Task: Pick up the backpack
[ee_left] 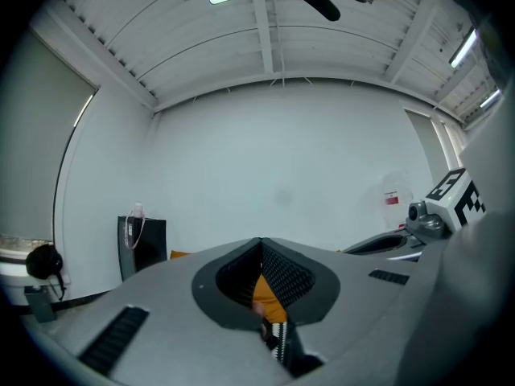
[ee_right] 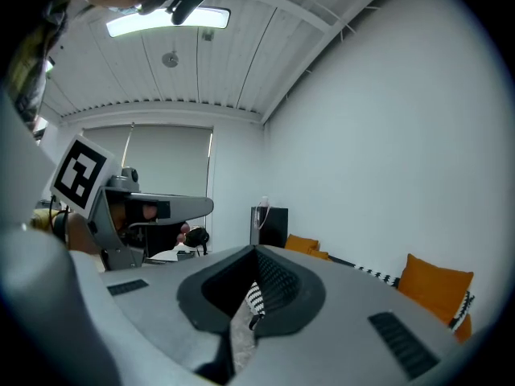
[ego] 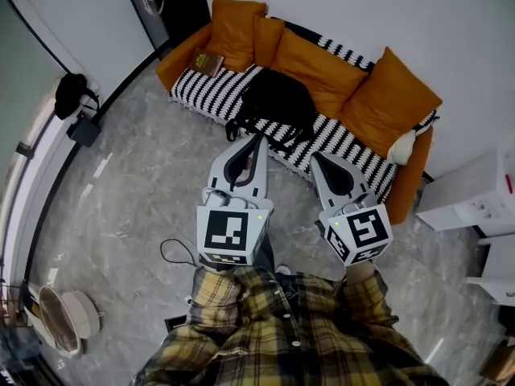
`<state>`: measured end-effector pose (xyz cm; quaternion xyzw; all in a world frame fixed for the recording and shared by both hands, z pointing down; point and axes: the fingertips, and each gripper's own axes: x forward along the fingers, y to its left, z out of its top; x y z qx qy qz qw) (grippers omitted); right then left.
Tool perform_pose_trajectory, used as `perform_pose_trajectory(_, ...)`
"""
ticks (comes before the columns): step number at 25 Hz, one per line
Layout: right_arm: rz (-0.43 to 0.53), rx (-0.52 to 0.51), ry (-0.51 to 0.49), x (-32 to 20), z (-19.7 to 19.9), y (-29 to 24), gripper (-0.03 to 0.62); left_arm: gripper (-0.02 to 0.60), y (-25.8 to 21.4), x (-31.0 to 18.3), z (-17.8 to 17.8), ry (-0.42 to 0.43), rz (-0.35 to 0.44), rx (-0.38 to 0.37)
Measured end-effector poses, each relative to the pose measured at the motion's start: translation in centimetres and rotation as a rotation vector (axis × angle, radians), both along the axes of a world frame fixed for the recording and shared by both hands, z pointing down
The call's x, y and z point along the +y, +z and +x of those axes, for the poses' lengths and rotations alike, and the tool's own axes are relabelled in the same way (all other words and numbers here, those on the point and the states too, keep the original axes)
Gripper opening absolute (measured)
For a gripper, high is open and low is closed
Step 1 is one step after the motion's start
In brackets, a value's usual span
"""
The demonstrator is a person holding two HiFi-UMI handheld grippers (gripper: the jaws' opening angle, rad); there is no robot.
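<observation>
Jaws on both grippers are pressed together with nothing in them. The left gripper [ego: 258,137] and the right gripper [ego: 316,156] sit side by side in the middle of the head view, above the person's yellow plaid shirt [ego: 282,340] and over the grey marbled floor [ego: 129,191]. Both point towards the sofa [ego: 201,87].

Just past their tips, in the upper middle of the frame, the black backpack [ego: 278,101] lies slumped on the seat, its straps trailing over the front edge. Neither gripper touches it. To lift it cleanly, I'd say the jaws should part before they arrive. They should then close on a strap or the top handle, not on the soft body, which would likely sag and slip.

A black-and-white striped cover lies under the bag, with orange cushions [ego: 318,67] propped behind it. Beyond, at upper left, a dark cabinet [ego: 165,10] stands against the white wall.
</observation>
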<state>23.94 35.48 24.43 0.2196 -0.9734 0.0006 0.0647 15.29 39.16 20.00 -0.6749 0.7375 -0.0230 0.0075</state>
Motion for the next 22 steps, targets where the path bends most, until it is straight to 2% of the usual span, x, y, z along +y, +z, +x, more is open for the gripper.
perform_pose_trajectory(8,-0.012,0.013,-0.011,-7.2,-8.9,-0.4,0.015,0.017,-1.0,-8.4,-8.3,0.025,0.006,0.026)
perform_pose_trajectory(13,-0.037,0.016,-0.002,-11.6,-13.9,0.2,0.015,0.017,-0.3,-13.0,-13.1,0.032,-0.028,0.031)
perform_pose_trajectory(22,-0.038,0.010,0.046,-17.2,-20.7,0.7,0.015,0.017,0.4,-17.0,-20.2,0.051,-0.032,0.014)
